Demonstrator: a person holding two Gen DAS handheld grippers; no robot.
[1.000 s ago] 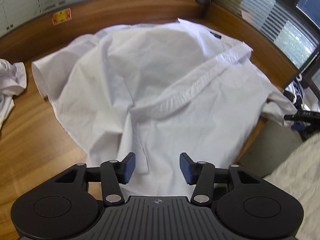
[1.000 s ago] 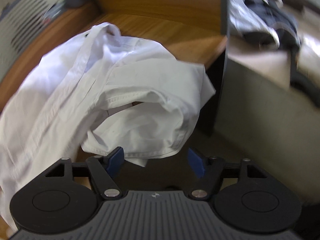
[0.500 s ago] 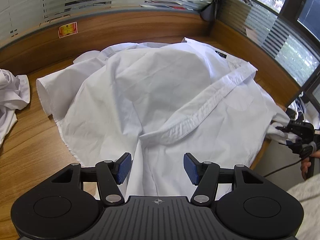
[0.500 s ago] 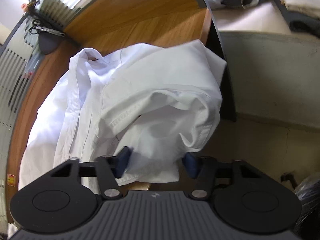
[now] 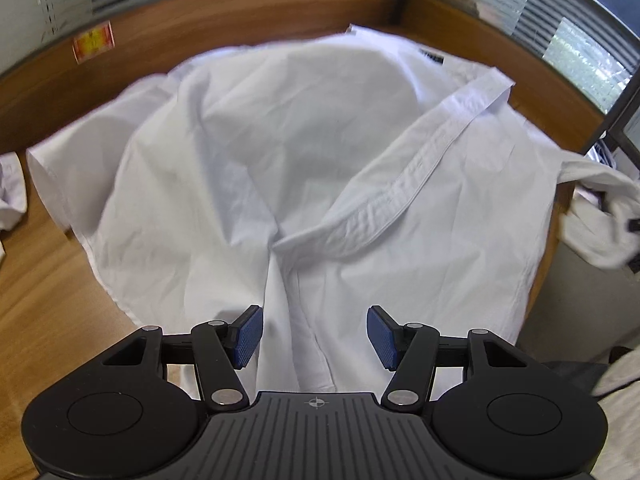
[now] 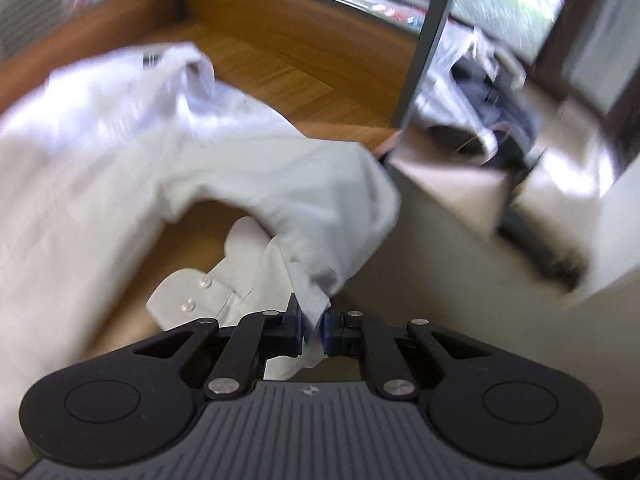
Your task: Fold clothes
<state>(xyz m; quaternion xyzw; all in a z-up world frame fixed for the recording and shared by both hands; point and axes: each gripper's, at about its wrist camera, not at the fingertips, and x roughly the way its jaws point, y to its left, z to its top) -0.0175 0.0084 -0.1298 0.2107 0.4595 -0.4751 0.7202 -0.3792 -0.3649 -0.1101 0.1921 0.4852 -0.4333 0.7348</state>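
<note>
A white button-up shirt (image 5: 288, 160) lies spread and rumpled over the wooden desk (image 5: 44, 304), its button placket (image 5: 424, 164) running diagonally across it. My left gripper (image 5: 315, 334) hovers open just above the shirt's near hem, nothing between its blue pads. In the right wrist view the shirt's sleeve (image 6: 312, 208) hangs off the desk's right edge, and my right gripper (image 6: 311, 326) is shut on the sleeve near its buttoned cuff (image 6: 208, 292). The same sleeve (image 5: 600, 216) is lifted at the right of the left wrist view.
Another white garment (image 5: 12, 188) lies crumpled at the desk's left edge. Wooden partition walls (image 5: 240, 12) with frosted glass enclose the desk at the back and right. Dark and white clothes (image 6: 492, 112) are piled beyond the partition post (image 6: 424, 48) on the right.
My right gripper closed on the sleeve, which was loose between its open pads before, and swung with it. The left gripper stayed open and dipped slightly toward the hem.
</note>
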